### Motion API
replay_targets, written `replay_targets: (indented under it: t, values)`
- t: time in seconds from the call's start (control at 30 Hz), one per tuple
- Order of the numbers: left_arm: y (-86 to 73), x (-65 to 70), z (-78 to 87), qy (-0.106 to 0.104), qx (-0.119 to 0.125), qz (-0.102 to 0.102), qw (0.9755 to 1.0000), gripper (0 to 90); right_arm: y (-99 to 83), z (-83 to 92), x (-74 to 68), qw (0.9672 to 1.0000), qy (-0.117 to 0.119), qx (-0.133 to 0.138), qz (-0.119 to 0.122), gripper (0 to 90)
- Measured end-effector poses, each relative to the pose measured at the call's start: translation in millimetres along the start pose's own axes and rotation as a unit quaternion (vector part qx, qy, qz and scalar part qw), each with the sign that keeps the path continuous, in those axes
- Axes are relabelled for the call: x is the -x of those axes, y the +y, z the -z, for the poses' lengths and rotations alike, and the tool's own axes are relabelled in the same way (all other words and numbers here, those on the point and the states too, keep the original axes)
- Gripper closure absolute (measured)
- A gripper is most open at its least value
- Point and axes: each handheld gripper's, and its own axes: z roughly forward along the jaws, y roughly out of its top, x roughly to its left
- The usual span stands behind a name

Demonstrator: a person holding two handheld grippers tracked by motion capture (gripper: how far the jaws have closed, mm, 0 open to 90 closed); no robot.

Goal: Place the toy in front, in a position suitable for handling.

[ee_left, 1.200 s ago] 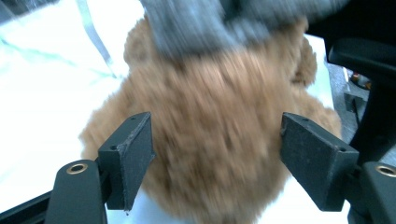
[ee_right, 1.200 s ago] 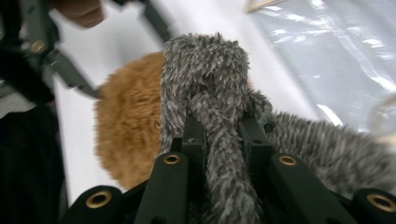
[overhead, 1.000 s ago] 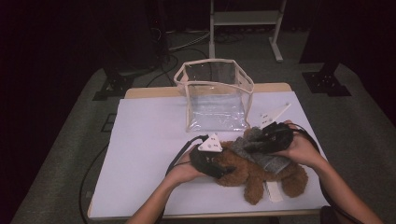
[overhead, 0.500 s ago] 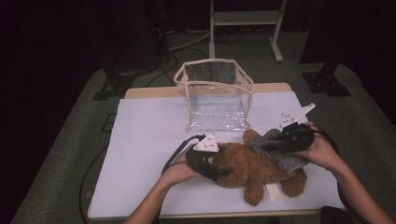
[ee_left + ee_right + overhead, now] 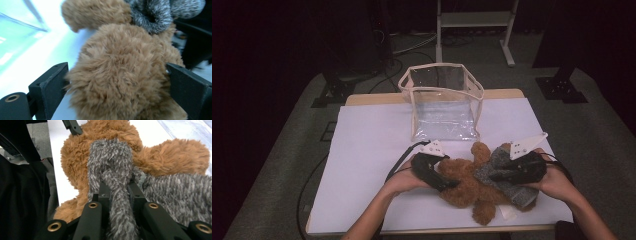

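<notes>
Teddy bear (image 5: 467,182) is lying on the white table (image 5: 367,165), near the front edge and right of centre, with a grey knit sweater (image 5: 502,175) partly on it. Can't tell how far on the sweater is from the high view, since the right gripper (image 5: 494,176) and the hand behind it cover that bit.

Right gripper view is clearer: jaws clamped tight on a twisted fold of the grey knit, bear's brown fur just behind. Bear's face isn't visible anywhere, it's hidden or turned away.

Left gripper (image 5: 452,184) has just been opening. In the left gripper view the jaws stand wide either side of a round furry part of the bear, fur brushing both, but not squeezing afaict. Which part that is, no idea, too close up.

Clear plastic bag (image 5: 444,102) stands upright w/ its top open, behind the bear, small gap between. Plenty of bare table on the left side; on the right the sweater sits close to the table edge.
</notes>
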Motion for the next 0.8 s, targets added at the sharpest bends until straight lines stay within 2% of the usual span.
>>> replay_targets:
  t: [0.07, 0.1, 0.13, 0.17, 0.23, 0.3, 0.37, 0.43, 0.5, 0.6, 0.73, 0.8]
  values:
    - [-0.5, 1.1, -9.3, -0.031, -0.021, 0.001, 0.9993, 6.6, -1.4, 1.6, 0.0, 1.0000, 0.004, 0.004, 0.001, 75.7]
    - [-1.1, 4.7, -17.8, -0.029, -0.042, -0.009, 0.9987, 3.0, -1.5, 2.4, 0.2, 1.0000, 0.005, 0.007, 0.000, 75.4]
    - [-0.7, 7.5, -21.7, -0.016, -0.051, -0.024, 0.9982, 2.0, -1.1, 5.6, 1.5, 0.9999, 0.002, 0.012, 0.000, 75.3]
    - [1.1, 8.3, -22.7, -0.013, -0.056, -0.025, 0.9980, 2.3, -0.6, 9.6, 3.9, 0.9998, -0.004, 0.019, -0.001, 75.2]
    - [4.9, 6.9, -18.8, -0.004, -0.058, -0.021, 0.9981, 12.6, 0.3, 18.0, 11.0, 0.9994, -0.013, 0.032, -0.005, 75.1]
    - [6.5, 6.8, -16.2, 0.003, -0.061, -0.031, 0.9977, 21.2, 1.0, 28.5, 24.1, 0.9984, -0.033, 0.043, -0.013, 75.0]
    - [8.4, 8.2, -13.4, 0.010, -0.059, -0.042, 0.9973, 24.7, -0.7, 36.0, 38.6, 0.9972, -0.051, 0.045, -0.031, 75.0]
    - [10.6, 8.5, -9.4, 0.020, -0.059, -0.055, 0.9965, 28.4, -5.4, 38.3, 52.3, 0.9965, -0.056, 0.039, -0.049, 74.9]
    - [12.4, 6.9, -4.1, 0.032, -0.061, -0.063, 0.9956, 30.3, -11.3, 33.6, 60.1, 0.9963, -0.045, 0.034, -0.064, 74.9]
    - [12.1, 3.3, 4.2, 0.044, -0.067, -0.069, 0.9944, 31.8, -13.8, 26.8, 58.2, 0.9961, -0.029, 0.045, -0.071, 75.0]
    - [7.0, -3.4, 24.1, 0.072, -0.076, -0.078, 0.9914, 32.6, -3.9, 15.7, 49.6, 0.9970, -0.023, 0.049, -0.055, 75.1]
    - [1.0, -5.9, 35.3, 0.075, -0.076, -0.072, 0.9917, 32.6, 5.8, 6.2, 43.6, 0.9977, -0.022, 0.049, -0.041, 75.0]
